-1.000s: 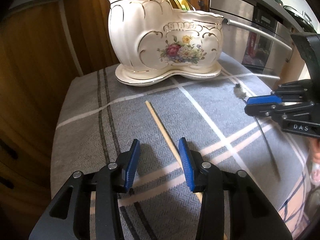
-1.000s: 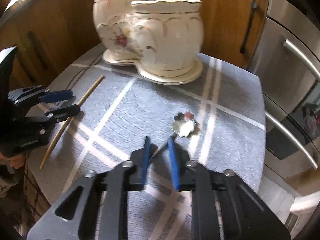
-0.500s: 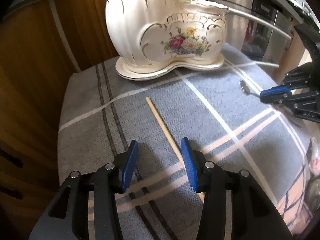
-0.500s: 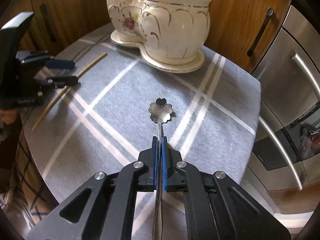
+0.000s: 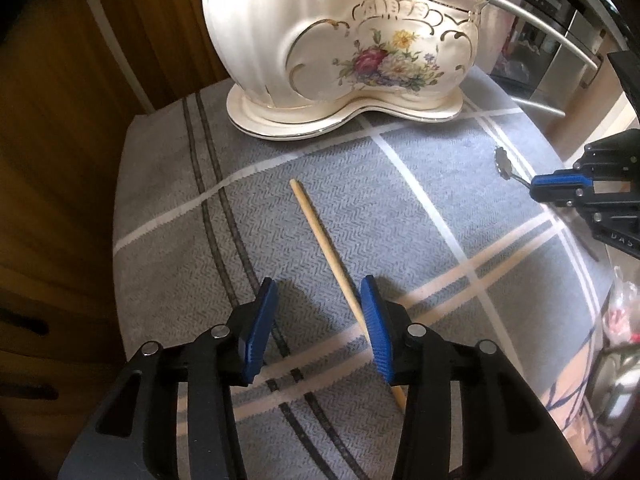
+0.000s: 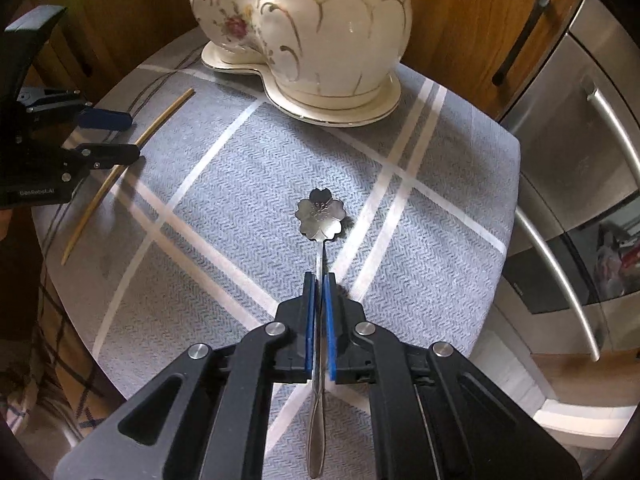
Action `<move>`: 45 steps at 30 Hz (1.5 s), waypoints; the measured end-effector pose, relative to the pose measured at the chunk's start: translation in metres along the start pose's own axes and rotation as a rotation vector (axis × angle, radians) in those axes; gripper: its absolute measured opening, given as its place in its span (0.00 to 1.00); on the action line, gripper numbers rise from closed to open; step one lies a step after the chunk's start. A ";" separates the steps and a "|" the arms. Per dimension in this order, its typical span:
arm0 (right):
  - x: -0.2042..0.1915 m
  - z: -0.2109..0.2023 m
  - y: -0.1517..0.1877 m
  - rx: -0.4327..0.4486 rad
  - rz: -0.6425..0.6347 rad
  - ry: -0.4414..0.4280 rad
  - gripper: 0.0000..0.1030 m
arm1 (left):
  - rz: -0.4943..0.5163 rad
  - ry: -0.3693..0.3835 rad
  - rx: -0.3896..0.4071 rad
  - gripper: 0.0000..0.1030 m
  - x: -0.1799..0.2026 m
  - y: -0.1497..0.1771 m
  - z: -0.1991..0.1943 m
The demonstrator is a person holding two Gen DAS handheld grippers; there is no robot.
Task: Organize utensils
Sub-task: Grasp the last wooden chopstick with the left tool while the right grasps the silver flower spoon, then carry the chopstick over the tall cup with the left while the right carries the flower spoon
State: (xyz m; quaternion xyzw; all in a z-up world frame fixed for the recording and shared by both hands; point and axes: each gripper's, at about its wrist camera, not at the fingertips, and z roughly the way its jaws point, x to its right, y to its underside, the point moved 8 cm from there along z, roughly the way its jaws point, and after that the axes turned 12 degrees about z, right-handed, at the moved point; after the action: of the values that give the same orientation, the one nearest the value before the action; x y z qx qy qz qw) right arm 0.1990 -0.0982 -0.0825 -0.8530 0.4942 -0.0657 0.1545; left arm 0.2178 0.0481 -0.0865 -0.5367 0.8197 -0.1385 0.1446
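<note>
Clamping the handle of the flower-bowled spoon [image 6: 321, 213], the right gripper [image 6: 319, 280] has its blue pads pressed together on it (bowl just ahead). The left gripper [image 5: 320, 300] stands apart, its jaws having just narrowed, astride the chopstick [image 5: 320, 228] beside its right pad, the ceramic holder [image 5: 340, 40] beyond.

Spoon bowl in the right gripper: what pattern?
Silver, flower-shaped with engraved petals, on the spoon; clearest in the right wrist view.

The ceramic holder [image 5: 320, 40] loses its rim and contents past the top edge, while the chopstick [image 5: 332, 256] partly hides behind a blue pad [image 5: 374, 328].
</note>
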 end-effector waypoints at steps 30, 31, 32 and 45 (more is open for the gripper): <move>-0.004 -0.018 -0.010 0.123 0.018 -0.023 0.03 | -0.127 0.148 0.088 0.00 -0.017 0.010 -0.041; -0.004 -0.023 -0.011 0.135 0.025 -0.040 0.03 | -0.126 0.140 0.101 0.00 -0.019 0.011 -0.045; -0.003 -0.025 -0.011 0.139 0.035 -0.052 0.03 | -0.123 0.144 0.101 0.00 -0.020 0.013 -0.048; -0.007 -0.010 -0.009 0.109 0.015 -0.042 0.03 | -0.094 0.075 0.023 0.10 -0.006 0.008 -0.011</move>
State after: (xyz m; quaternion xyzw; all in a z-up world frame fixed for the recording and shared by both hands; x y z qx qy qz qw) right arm 0.1999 -0.0901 -0.0702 -0.8409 0.4926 -0.0734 0.2119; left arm 0.2093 0.0571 -0.0788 -0.5674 0.7968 -0.1744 0.1134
